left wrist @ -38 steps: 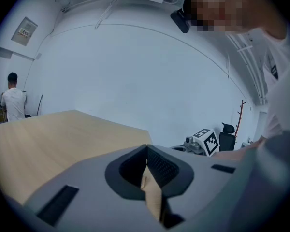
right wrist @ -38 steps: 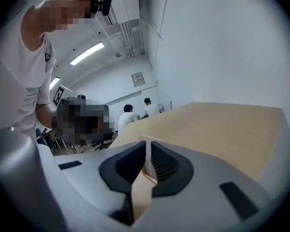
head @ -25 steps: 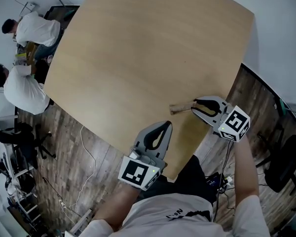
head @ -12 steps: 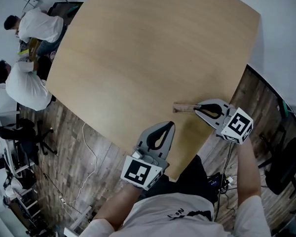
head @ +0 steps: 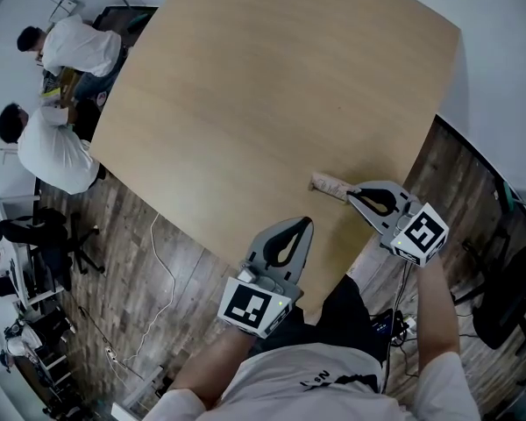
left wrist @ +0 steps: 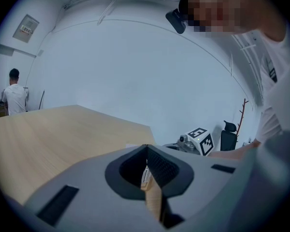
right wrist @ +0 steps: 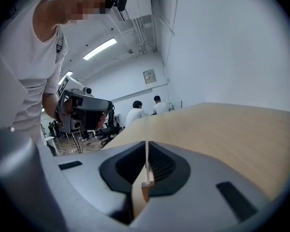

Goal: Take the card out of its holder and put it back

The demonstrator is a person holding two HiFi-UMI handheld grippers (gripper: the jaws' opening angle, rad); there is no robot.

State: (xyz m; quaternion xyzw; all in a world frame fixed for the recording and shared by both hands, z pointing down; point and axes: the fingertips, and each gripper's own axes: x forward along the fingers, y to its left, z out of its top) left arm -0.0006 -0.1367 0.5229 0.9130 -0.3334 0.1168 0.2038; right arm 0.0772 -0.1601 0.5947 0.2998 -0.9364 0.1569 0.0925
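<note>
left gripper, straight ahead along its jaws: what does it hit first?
Most likely the card holder that the right gripper is shut on. The left gripper points at it across bare table. The heights are hard to judge, so it might pass under.

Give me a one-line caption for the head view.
Right gripper clamps the card holder over the wooden table; left gripper shut nearby.

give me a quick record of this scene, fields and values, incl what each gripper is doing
surface: wooden table
card holder: thin, brown, low over the table's near right part
right gripper: jaws shut on the card holder's end
left gripper: jaws together, holding nothing, at the near table edge
card: not seen apart from the holder
</note>
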